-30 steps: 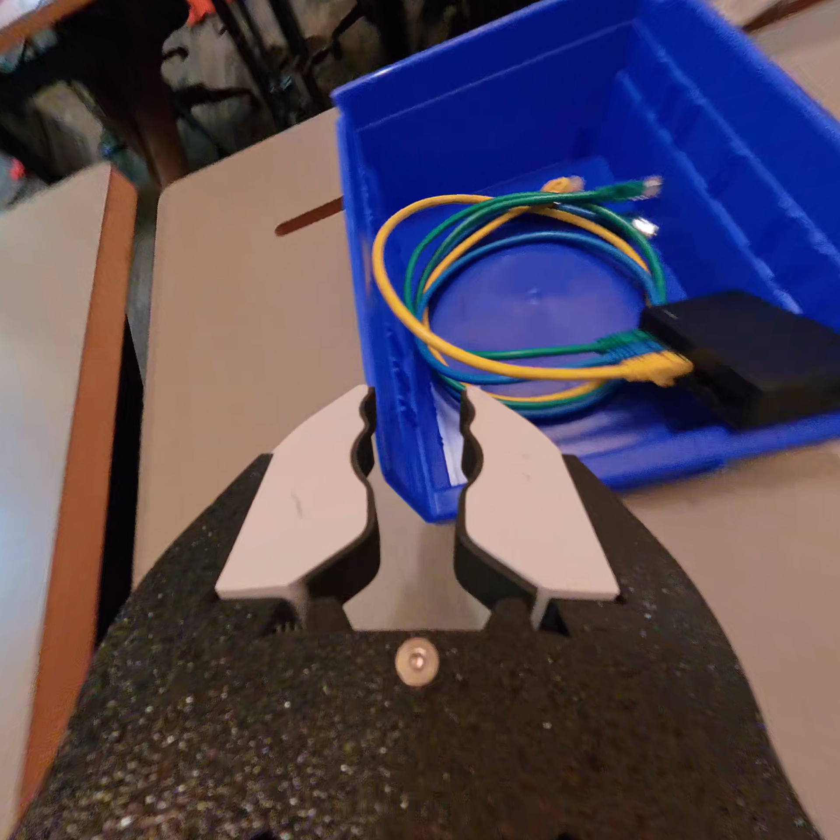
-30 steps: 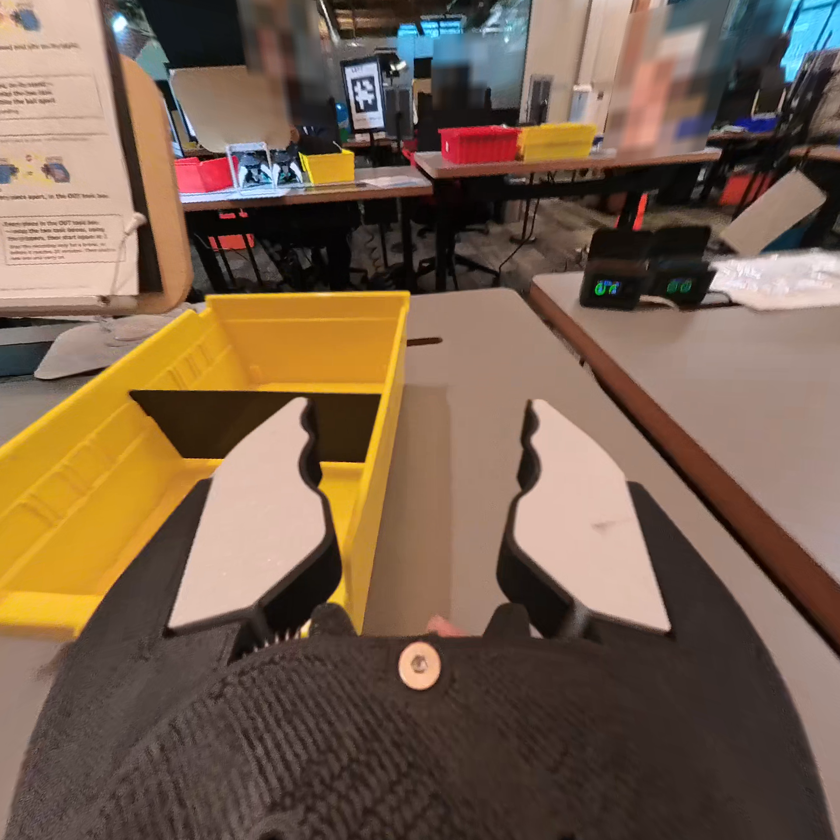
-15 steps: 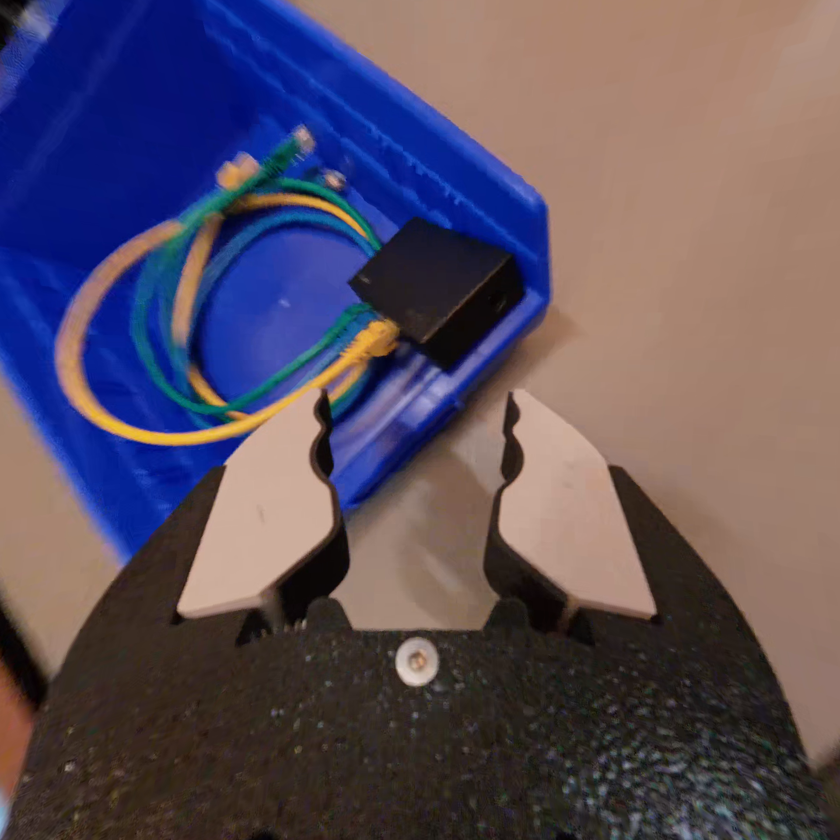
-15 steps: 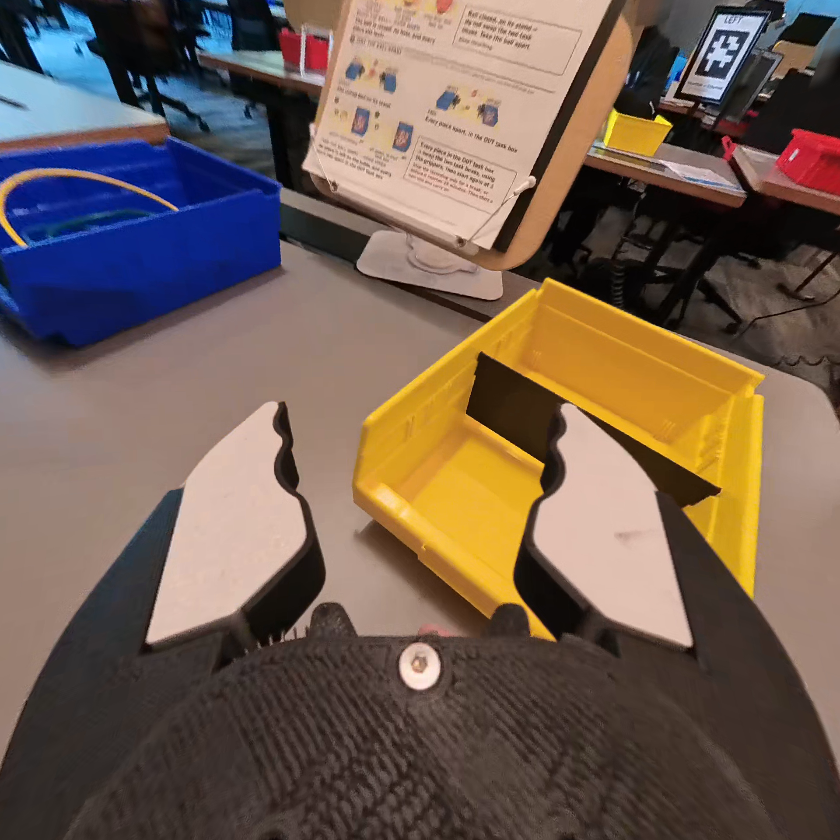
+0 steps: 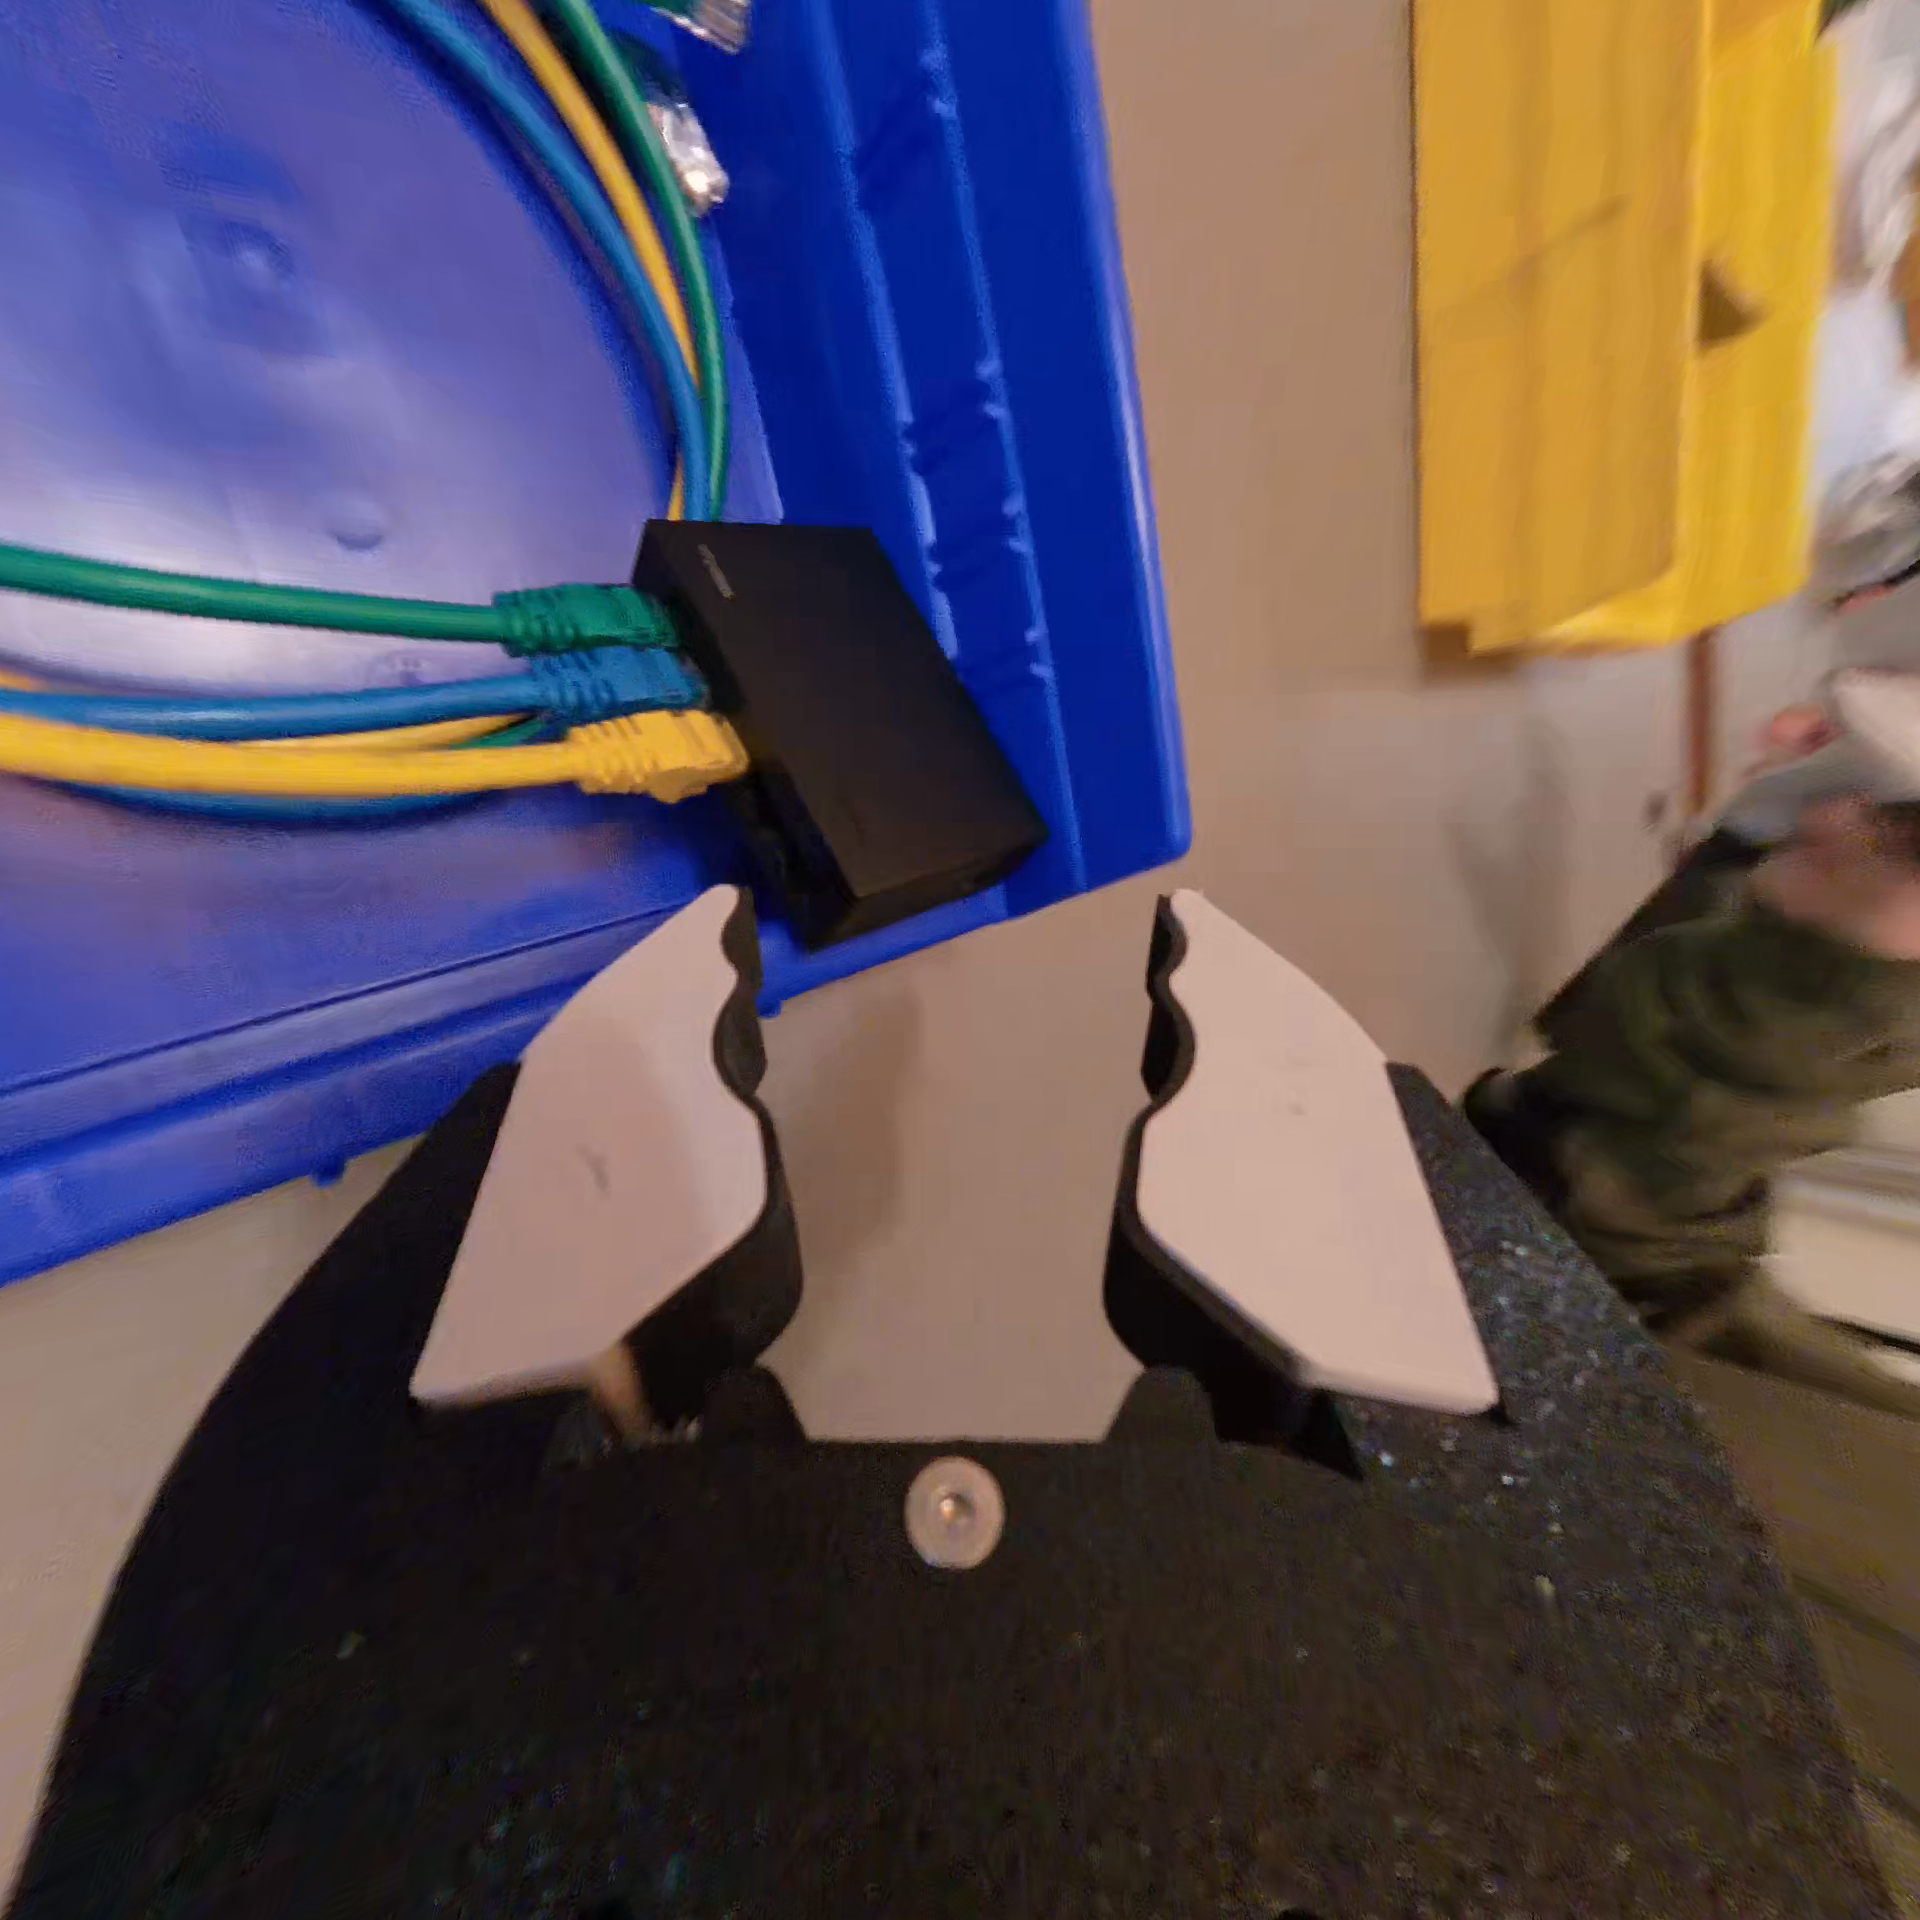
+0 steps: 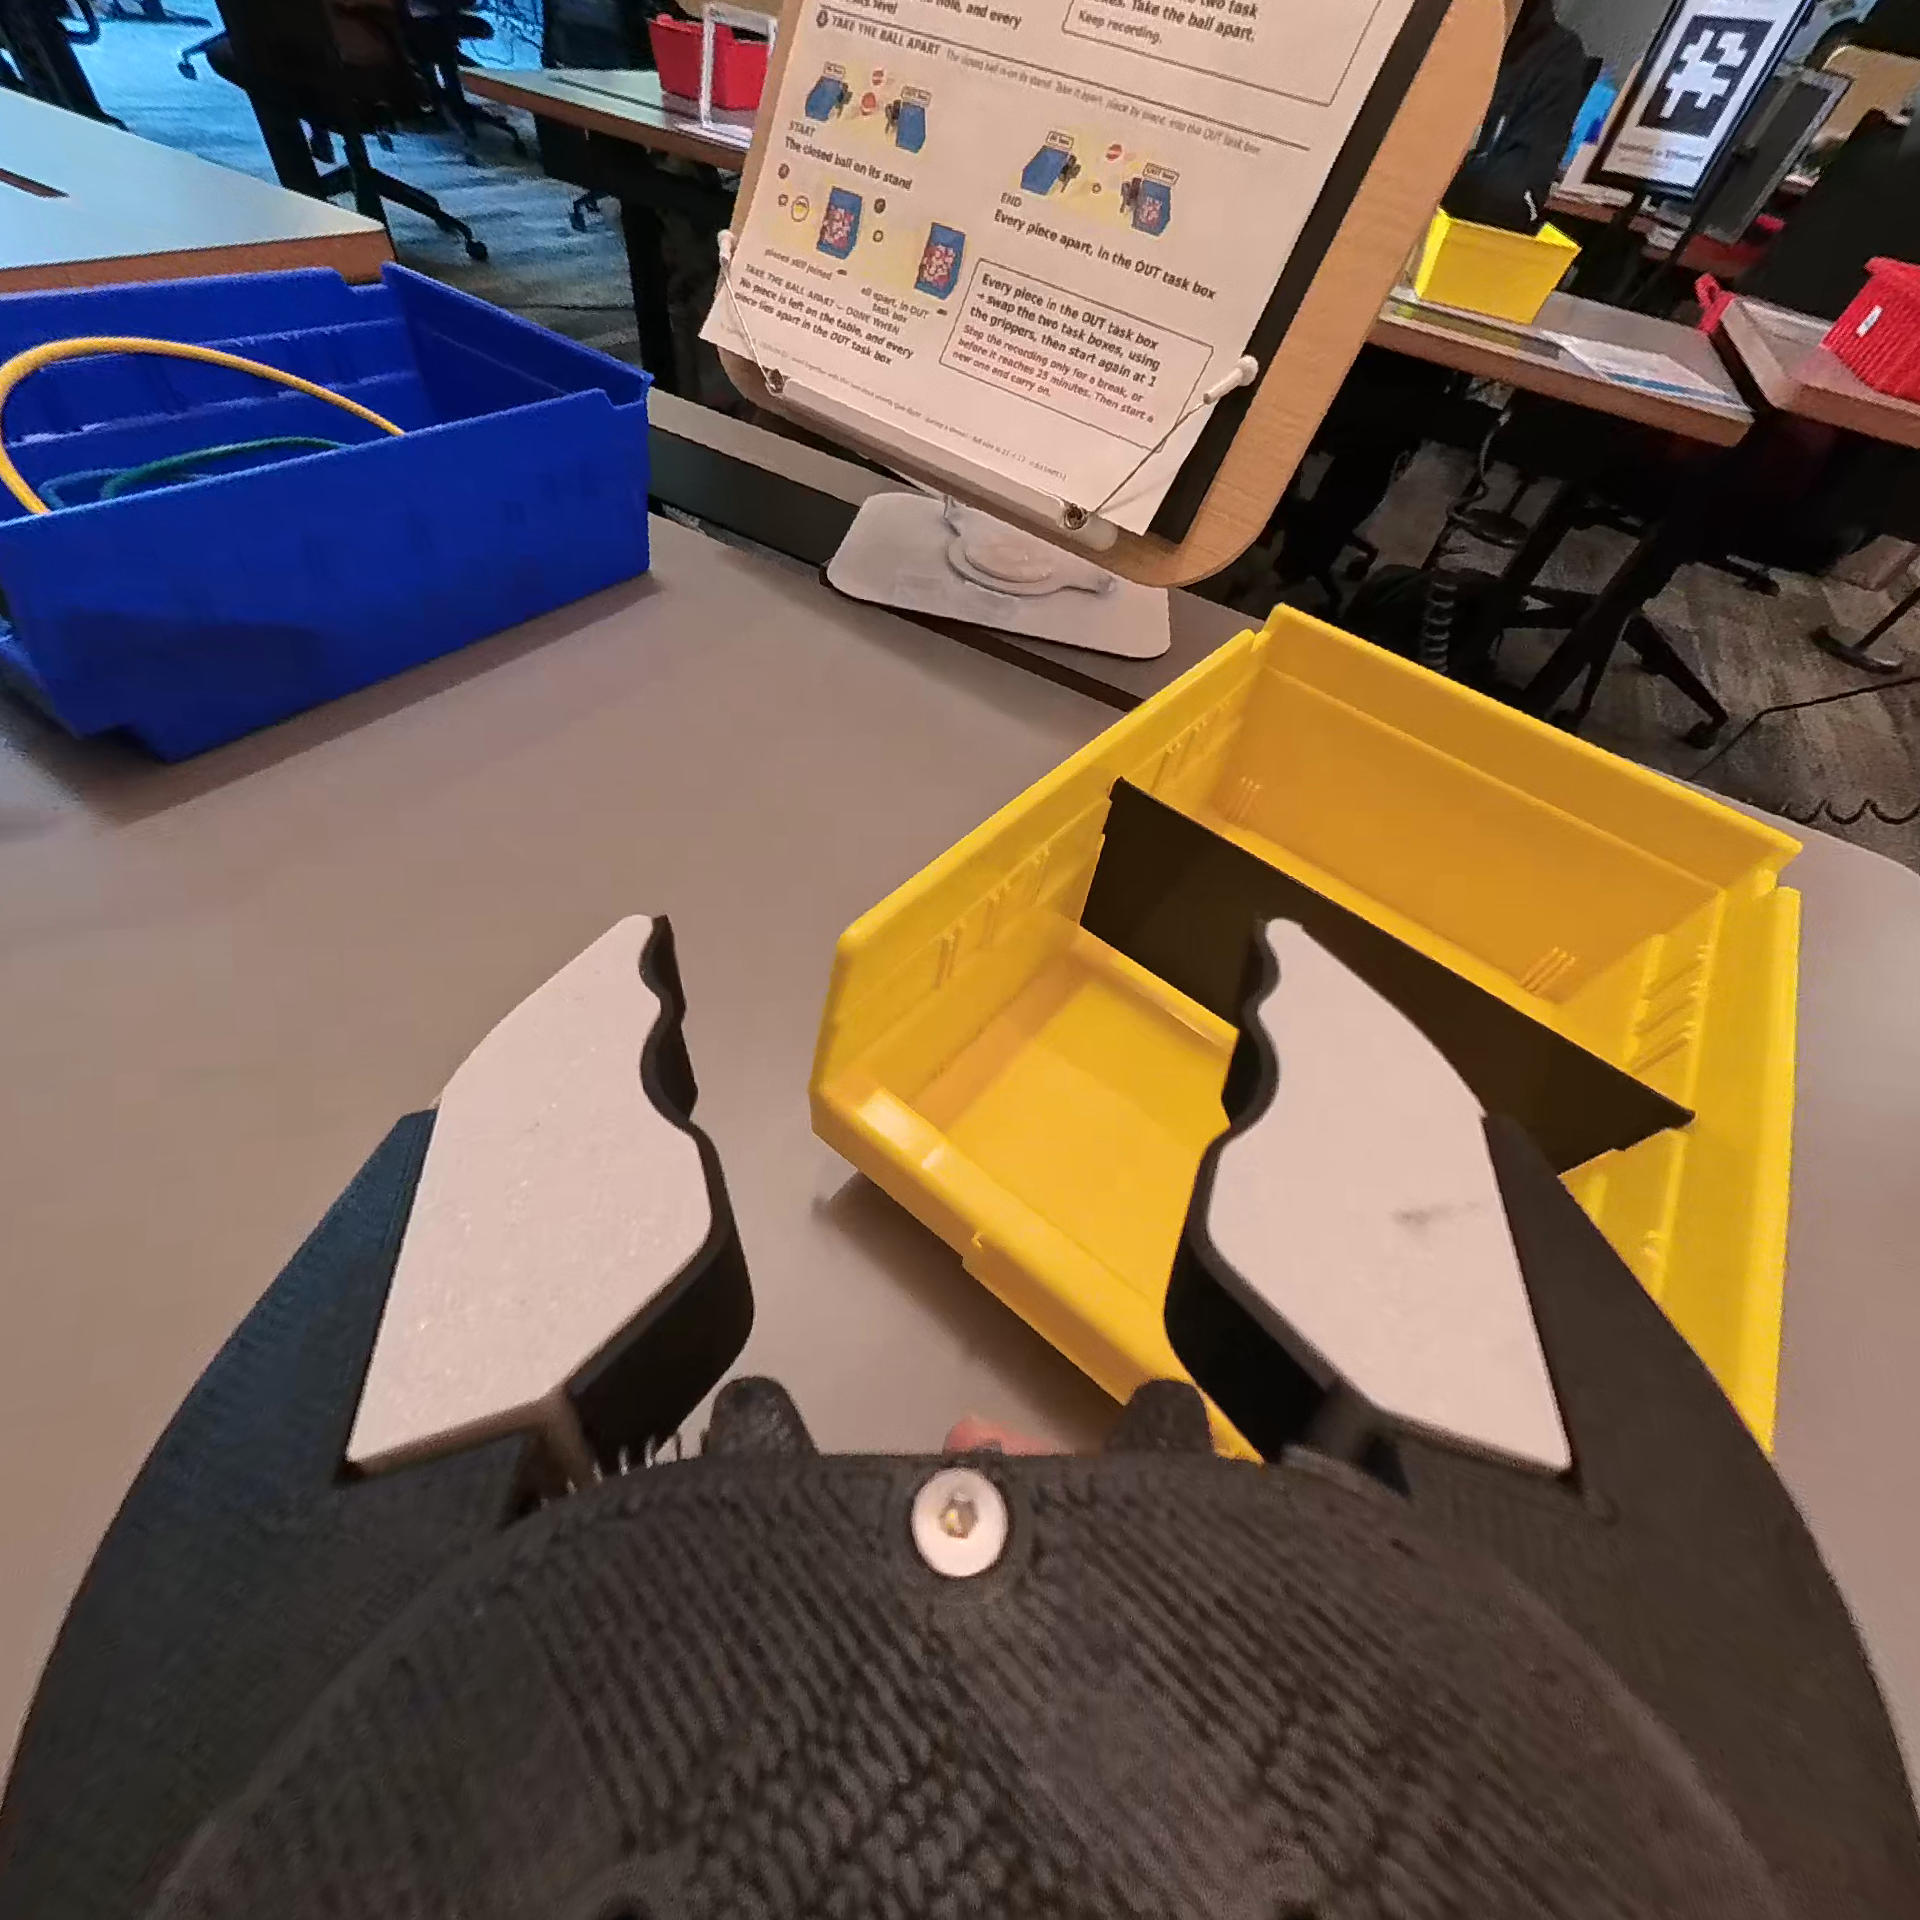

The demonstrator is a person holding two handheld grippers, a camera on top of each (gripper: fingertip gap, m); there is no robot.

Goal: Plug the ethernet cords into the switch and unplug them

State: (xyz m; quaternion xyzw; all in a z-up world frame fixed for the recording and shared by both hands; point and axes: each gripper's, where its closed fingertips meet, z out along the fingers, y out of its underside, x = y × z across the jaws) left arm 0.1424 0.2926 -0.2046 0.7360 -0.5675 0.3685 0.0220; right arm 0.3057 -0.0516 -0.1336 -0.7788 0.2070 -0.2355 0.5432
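Note:
In the left wrist view a black switch [image 5: 862,743] lies in a corner of the blue bin [image 5: 997,447]. A green cord [image 5: 260,608], a blue cord [image 5: 312,707] and a yellow cord [image 5: 312,769] are plugged into its side, and their loose ends [image 5: 691,166] lie farther back in the bin. My left gripper [image 5: 951,920] is open and empty, just outside the bin's corner, near the switch. My right gripper [image 6: 961,940] is open and empty above the table next to the yellow bin [image 6: 1382,997]. The blue bin [image 6: 343,551] with the cords shows far left in the right wrist view.
The yellow bin has a black divider [image 6: 1351,956] and nothing in it; it also shows in the left wrist view [image 5: 1600,343]. A paper sheet on a wooden stand [image 6: 1049,239] stands behind the bins. A person's sleeve [image 5: 1704,1070] is at right. Other tables with bins lie beyond.
My left gripper swung around the blue bin's corner, came closer to the switch and opened wider. My right gripper turned left from the yellow bin's side and moved slightly closer.

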